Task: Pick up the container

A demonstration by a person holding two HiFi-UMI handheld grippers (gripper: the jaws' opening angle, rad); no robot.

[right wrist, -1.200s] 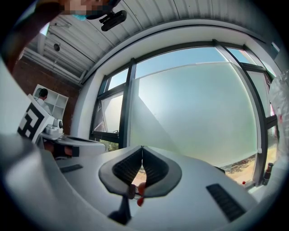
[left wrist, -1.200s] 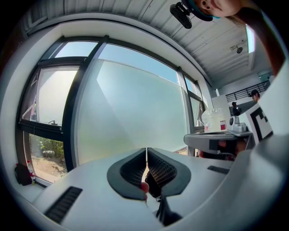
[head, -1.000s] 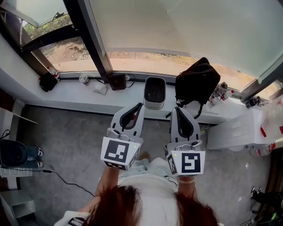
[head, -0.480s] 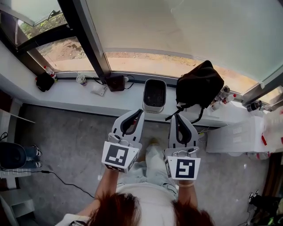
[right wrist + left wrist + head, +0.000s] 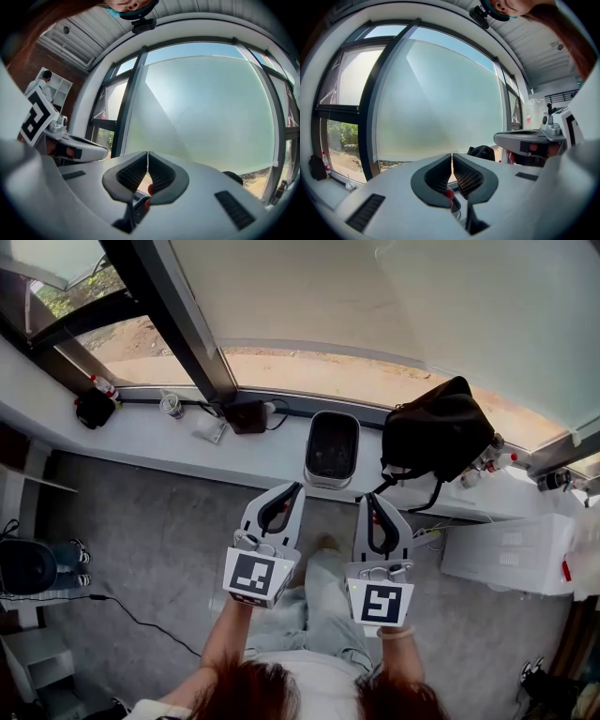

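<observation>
The container (image 5: 332, 448) is sat on the window ledge (image 5: 150, 439) right under the glass, with a small dark box (image 5: 247, 415) to one side and a black bag (image 5: 439, 432) to the other. Both tools are held side by side out over the floor, short of the ledge, and nothing is touched yet. The left tool (image 5: 298, 487) and right tool (image 5: 368, 496) are both pinched closed with nothing between the jaws, so they'd need to be opened before anything can be gripped.

How it's probably best done: the container is open-topped, so either the near wall gets taken between one tool's jaws, or the body gets squeezed from both sides by the two tools. What's inside can't be made out (just dark), so it's better kept upright when lifted.

In the way: the bag is just beside the container, and its strap (image 5: 388, 480) hangs over the ledge edge near the right tool's line. The dark box is close on the other side. The cup (image 5: 171, 406) further along is well apart and can be ignored.
</observation>
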